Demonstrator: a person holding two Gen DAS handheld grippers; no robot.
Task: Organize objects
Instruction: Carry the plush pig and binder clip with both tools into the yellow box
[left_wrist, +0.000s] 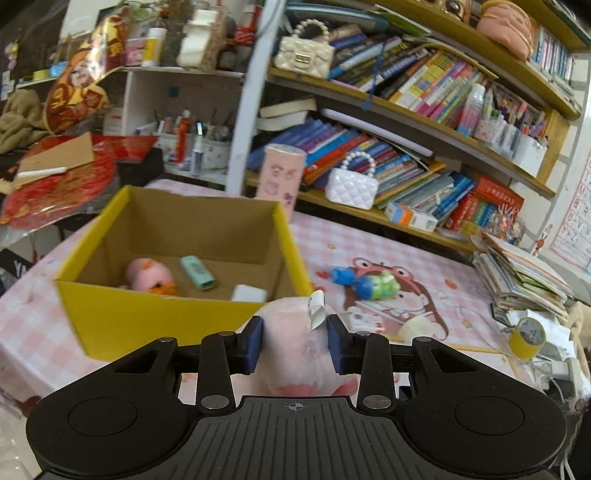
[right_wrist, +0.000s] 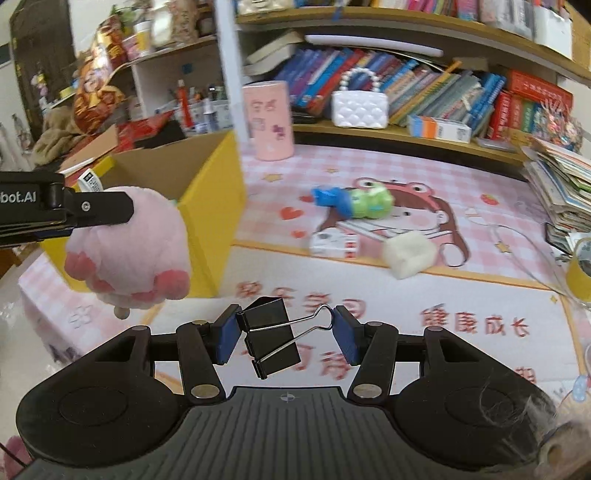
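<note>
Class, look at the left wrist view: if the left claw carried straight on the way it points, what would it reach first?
Probably the yellow cardboard box. The left claw, shut on the pink plush toy, points slightly down towards the box's near right corner; depth is unclear, so it might skim past onto the pink tablecloth.

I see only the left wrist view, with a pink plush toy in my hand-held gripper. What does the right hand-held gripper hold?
Observer: The right hand-held gripper is shut on a black metal binder clip.
Operator: How does the plush toy look from below?
Observer: The pink plush toy shows darker pink paw pads underneath.
Operator: Is it over the box yet?
Observer: Not quite; it hangs in front of the yellow cardboard box, clear of the table.
</note>
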